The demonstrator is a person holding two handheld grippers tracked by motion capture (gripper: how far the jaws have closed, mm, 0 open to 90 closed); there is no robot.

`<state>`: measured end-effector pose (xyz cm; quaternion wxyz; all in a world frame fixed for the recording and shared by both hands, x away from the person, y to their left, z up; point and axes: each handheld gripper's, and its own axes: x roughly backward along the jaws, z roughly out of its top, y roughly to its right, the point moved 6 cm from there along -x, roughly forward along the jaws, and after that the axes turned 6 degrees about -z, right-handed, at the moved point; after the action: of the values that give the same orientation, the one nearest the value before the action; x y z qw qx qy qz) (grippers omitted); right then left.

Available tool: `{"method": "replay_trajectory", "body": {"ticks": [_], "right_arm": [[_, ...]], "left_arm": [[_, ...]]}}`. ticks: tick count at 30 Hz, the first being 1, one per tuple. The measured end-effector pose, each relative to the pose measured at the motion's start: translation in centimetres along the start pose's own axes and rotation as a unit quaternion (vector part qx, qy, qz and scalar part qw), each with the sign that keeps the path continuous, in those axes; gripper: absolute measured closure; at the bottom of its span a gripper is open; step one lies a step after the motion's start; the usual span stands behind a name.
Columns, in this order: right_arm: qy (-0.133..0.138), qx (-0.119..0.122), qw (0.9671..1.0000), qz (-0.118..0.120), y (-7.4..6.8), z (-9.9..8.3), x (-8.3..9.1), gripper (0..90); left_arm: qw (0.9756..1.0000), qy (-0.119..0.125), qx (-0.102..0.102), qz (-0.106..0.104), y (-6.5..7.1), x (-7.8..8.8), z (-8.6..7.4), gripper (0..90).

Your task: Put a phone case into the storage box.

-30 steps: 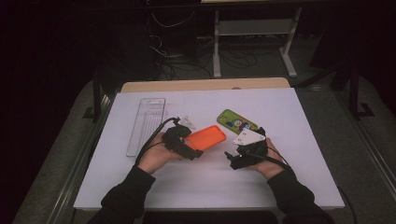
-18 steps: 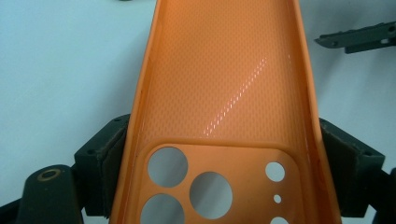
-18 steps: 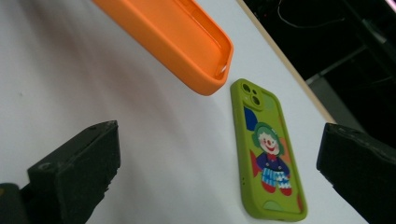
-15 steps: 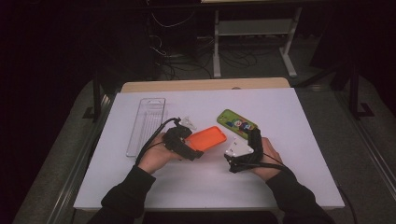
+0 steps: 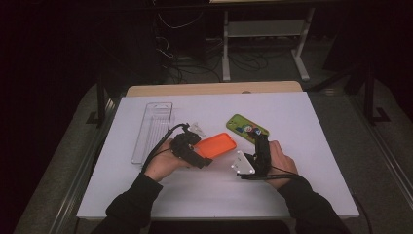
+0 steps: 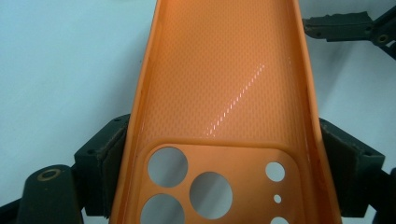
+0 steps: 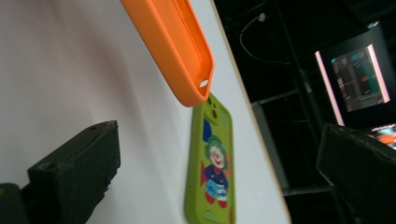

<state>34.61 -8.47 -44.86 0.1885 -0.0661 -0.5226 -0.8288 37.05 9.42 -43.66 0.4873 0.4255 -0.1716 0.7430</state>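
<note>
Orange case [image 6: 219, 93] apparently clamped within left gripper [image 5: 195, 151].

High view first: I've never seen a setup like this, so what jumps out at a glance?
The bright orange phone case at the middle of the white table catches the eye first, clamped by its sides in the left gripper. Just right of it lies a green phone case with a cartoon clown on its back, flat on the table, with the right gripper open beside it. A clear plastic tray lies at the left.

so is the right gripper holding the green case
No, the right gripper stands open with nothing between its jaws, and the green case lies flat on the table ahead.
</note>
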Motion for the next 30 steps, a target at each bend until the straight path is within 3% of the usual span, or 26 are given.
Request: {"method": "replay_trajectory", "body": {"ticks": [1, 2, 3, 4, 7, 10, 13, 18, 24, 25, 30], "right_arm": [[0.003, 0.015, 0.9998, -0.011, -0.1, 0.1, 0.1, 0.0], [0.006, 0.032, 0.9993, -0.016, -0.1, 0.1, 0.1, 0.0], [0.006, 0.032, 0.9993, -0.016, -0.1, 0.1, 0.1, 0.0], [0.012, 0.052, 0.9981, -0.03, -0.2, 0.4, 0.0, 0.0], [0.017, 0.068, 0.9969, -0.037, -0.4, 0.6, 0.1, 0.0], [0.025, 0.091, 0.9946, -0.044, -0.5, 0.9, 0.0, 0.0], [0.026, 0.092, 0.9945, -0.045, -0.7, 1.1, 0.0, 0.0], [0.041, 0.121, 0.9902, -0.056, -0.9, 1.8, -0.3, 0.0], [0.053, 0.123, 0.9888, -0.067, -1.2, 2.5, -0.5, 0.0], [0.059, 0.134, 0.9864, -0.075, -1.1, 2.8, -0.6, 0.2], [0.061, 0.146, 0.9841, -0.081, -1.4, 3.3, -0.7, 3.6]], "left_arm": [[0.9998, -0.013, -0.013, 0.001, -0.2, 0.2, -0.1, 15.6], [0.9998, -0.013, -0.013, 0.001, -0.2, 0.2, -0.1, 15.6], [0.9998, -0.014, -0.013, 0.002, -0.2, 0.2, -0.1, 15.6], [0.9999, -0.01, -0.009, -0.001, -0.2, 0.2, -0.1, 15.6], [1.0, -0.008, -0.005, -0.003, -0.1, 0.1, 0.0, 15.6], [0.9998, -0.015, -0.015, -0.001, -0.2, 0.2, 0.1, 15.6], [0.9998, -0.013, -0.014, -0.003, -0.2, 0.3, 0.4, 15.6], [0.9997, -0.012, -0.02, -0.002, -0.1, 0.5, 0.9, 15.6], [0.9996, -0.016, -0.025, -0.003, 0.0, 0.4, 1.0, 15.6], [0.9995, -0.016, -0.026, -0.002, 0.0, 0.3, 1.0, 15.6], [0.9994, -0.017, -0.031, -0.001, 0.2, 0.4, 1.1, 15.6]]}}
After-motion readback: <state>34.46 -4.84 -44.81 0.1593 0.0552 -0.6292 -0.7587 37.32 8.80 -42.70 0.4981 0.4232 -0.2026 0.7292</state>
